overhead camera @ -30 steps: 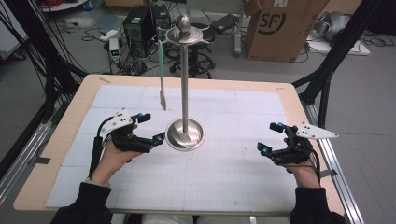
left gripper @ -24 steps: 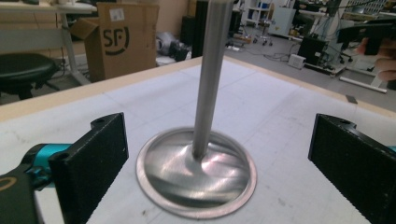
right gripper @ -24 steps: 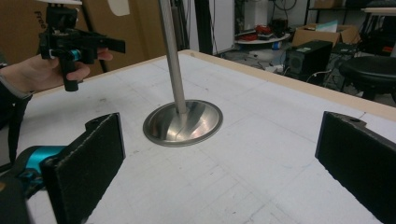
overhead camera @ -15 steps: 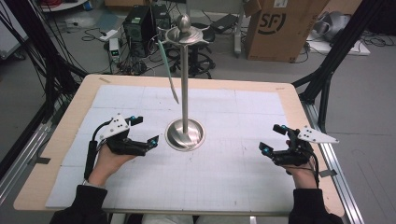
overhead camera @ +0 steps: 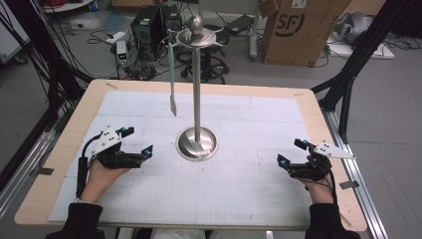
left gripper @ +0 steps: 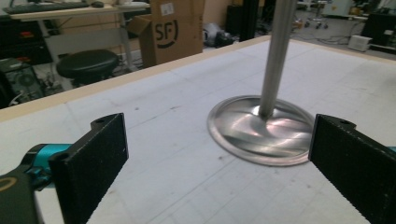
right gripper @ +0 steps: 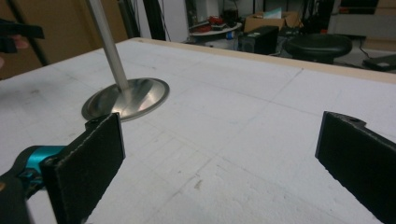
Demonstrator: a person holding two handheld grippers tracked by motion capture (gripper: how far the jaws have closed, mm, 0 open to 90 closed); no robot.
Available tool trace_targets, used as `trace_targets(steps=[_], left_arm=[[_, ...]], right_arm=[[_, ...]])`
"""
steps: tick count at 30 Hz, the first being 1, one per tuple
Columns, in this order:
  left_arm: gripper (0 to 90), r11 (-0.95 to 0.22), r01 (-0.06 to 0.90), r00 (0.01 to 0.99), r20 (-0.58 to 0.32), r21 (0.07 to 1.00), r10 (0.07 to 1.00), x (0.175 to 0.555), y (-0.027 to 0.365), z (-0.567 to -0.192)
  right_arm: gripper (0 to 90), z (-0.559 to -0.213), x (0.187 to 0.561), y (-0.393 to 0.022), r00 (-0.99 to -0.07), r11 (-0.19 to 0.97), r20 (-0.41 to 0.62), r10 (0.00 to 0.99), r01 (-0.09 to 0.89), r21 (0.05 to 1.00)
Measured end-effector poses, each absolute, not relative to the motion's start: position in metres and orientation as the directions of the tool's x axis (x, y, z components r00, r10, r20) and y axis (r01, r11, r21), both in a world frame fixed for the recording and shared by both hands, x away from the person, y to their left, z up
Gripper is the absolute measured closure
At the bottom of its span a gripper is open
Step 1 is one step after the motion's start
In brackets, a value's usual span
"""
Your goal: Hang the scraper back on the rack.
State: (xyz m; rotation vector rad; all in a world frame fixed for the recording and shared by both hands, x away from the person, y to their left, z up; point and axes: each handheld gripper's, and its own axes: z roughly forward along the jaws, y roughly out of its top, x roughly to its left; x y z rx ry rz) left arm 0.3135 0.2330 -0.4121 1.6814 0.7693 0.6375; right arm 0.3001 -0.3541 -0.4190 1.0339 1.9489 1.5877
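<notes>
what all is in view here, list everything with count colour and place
stand: 1, silver metal, round base mid table, pole upright
hanging strip: 1, pale green, dangling from the stand's top on its left side
mat: 1, white with a grid, covering the table
table: 1, light wood rim, under the mat
cardboard box: 1, brown, on the floor beyond the table
stool: 1, black, beyond the table edge
left tool: 1, black with teal accents, jaws open, left of the base
right tool: 1, black with teal accents, jaws open, right side of the mat
hands: 2, dark sleeves, near edge
</notes>
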Motion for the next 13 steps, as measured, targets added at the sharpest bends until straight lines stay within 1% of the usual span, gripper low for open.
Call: trace_targets(steps=[2,6,10,13], left_arm=[[5.4,-0.163,0.175,0.61,0.024,0.971,0.792,0.312,0.243,-0.415],[5.4,-0.123,0.184,0.561,-0.002,0.975,0.828,0.307,0.257,-0.419],[5.4,-0.109,0.165,0.548,0.001,0.98,0.837,0.303,0.259,-0.417],[5.4,-0.114,0.17,0.546,0.003,0.979,0.838,0.303,0.257,-0.417]], right_arm=[[0.4,-0.42,0.302,-0.354,-0.625,0.072,0.126,0.77,0.282,0.957],[0.4,-0.422,0.307,-0.356,-0.6,0.046,0.137,0.788,0.28,0.959],[0.4,-0.424,0.311,-0.358,-0.584,0.036,0.137,0.8,0.274,0.961],[0.4,-0.424,0.311,-0.359,-0.58,0.029,0.143,0.802,0.277,0.96]])
